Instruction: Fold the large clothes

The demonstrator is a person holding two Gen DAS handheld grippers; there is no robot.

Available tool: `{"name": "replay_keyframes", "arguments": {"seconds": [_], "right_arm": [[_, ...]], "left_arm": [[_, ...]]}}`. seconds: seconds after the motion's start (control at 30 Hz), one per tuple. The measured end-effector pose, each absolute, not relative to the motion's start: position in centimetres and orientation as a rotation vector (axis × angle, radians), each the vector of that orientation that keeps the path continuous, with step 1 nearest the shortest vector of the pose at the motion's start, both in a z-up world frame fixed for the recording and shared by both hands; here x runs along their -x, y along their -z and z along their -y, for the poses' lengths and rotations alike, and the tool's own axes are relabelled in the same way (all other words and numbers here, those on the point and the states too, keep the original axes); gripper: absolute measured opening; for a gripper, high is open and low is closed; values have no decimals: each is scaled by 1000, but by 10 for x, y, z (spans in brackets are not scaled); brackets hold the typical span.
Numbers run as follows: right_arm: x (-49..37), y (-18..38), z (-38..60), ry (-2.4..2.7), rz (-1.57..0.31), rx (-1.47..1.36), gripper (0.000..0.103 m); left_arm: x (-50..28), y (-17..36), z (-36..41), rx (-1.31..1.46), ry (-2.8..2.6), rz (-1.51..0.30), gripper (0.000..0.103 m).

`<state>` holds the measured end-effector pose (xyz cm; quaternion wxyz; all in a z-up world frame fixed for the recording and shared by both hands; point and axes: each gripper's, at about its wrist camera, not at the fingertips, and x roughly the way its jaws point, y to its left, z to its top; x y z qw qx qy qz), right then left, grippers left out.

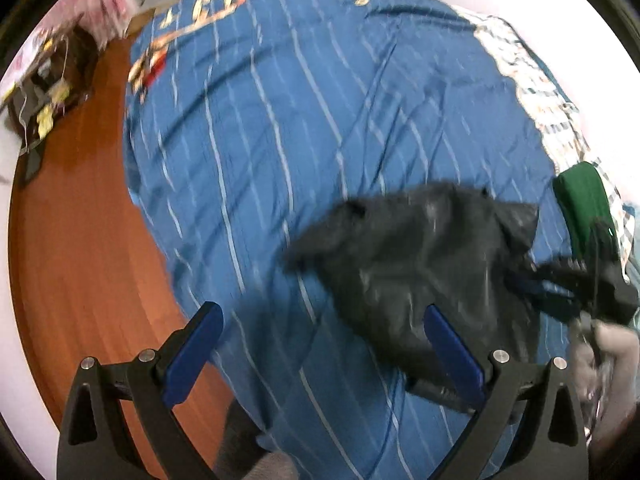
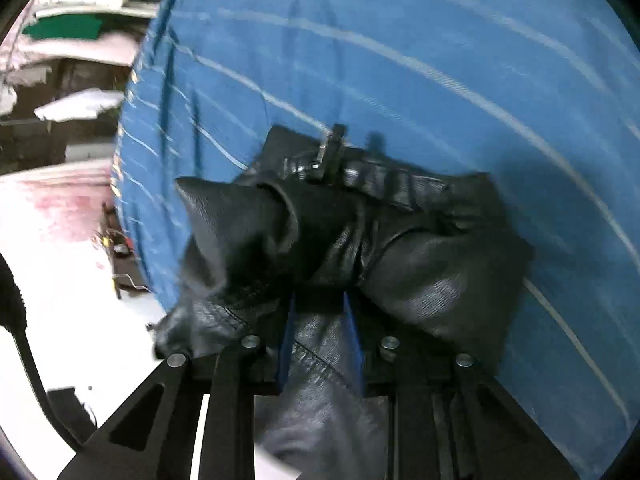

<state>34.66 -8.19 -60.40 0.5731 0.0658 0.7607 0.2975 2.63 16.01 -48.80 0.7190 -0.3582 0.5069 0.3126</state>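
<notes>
Saw a black leather garment (image 1: 420, 264) lying crumpled on a blue cover (image 1: 280, 140) with thin pale stripes, in the lower right of the left wrist view. Looked shiny and bunched up, not flat. Saw the left gripper (image 1: 324, 352) at the bottom of that view with its two blue fingers (image 1: 196, 352) spread wide apart, pinching nothing. Had one finger over the bare blue cover and the other in front of the near edge of the garment; could not tell if that one touched it. Saw the right gripper (image 2: 320, 320) at the bottom middle of the right wrist view, with its fingers pressed close together and pinching a fold of the black leather between them. Noticed more of the garment piled up past the fingertips, with a small dark buckle (image 2: 332, 152) sticking up near the middle of the frame. Spotted a hand (image 1: 608, 348) at the right edge of the left wrist view, just beside the dark shape of the right gripper. Saw a green cloth (image 1: 584, 196) on the right, above the gripper, next to a checked cloth (image 1: 528, 92) along the far edge of the cover. Saw a wooden floor (image 1: 80, 260) on the left. Looked blurry in both views, so could not make out small details.
</notes>
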Motion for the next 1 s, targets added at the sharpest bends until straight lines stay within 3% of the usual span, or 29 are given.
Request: {"name": "replay_keyframes", "arguments": {"seconds": [0.13,0.27,0.37,0.4,0.43,0.47,0.53,0.57,0.67,0.8,0.87,1.0], "right_arm": [[-346,579,93,-735,-1784,-141,25],[-339,547,142,-787,-1750,-318,48],[-332,533,177,-724,-1726,-306,56],[-329,532,187,-705,-1724,-295,56],[-325,530,198,-686,-1724,-294,56],[-323,529,205,-672,-1727,-297,56],[-319,531,211,-664,-1734,-306,56],[-318,530,210,-668,-1731,-309,56],[-319,523,196,-701,-1726,-287,56],[-321,517,145,-801,-1699,-216,54],[-322,526,106,-848,-1721,-154,37],[-316,572,35,-766,-1757,188,32]], "left_arm": [[-34,523,-161,1021,-629,-1101,103],[-49,557,-165,1213,-577,-1061,101],[-58,571,-172,1229,-639,-1031,97],[-58,566,-175,1206,-682,-983,86],[-60,559,-176,1171,-707,-960,49],[-62,555,-176,1159,-702,-963,35],[-54,534,-170,1130,-711,-925,18],[-48,524,-166,1113,-702,-904,14],[-27,494,-151,1042,-674,-878,13],[1,506,-148,1068,-692,-921,13],[6,523,-151,1111,-701,-936,14],[6,542,-156,1095,-702,-969,20]]}}
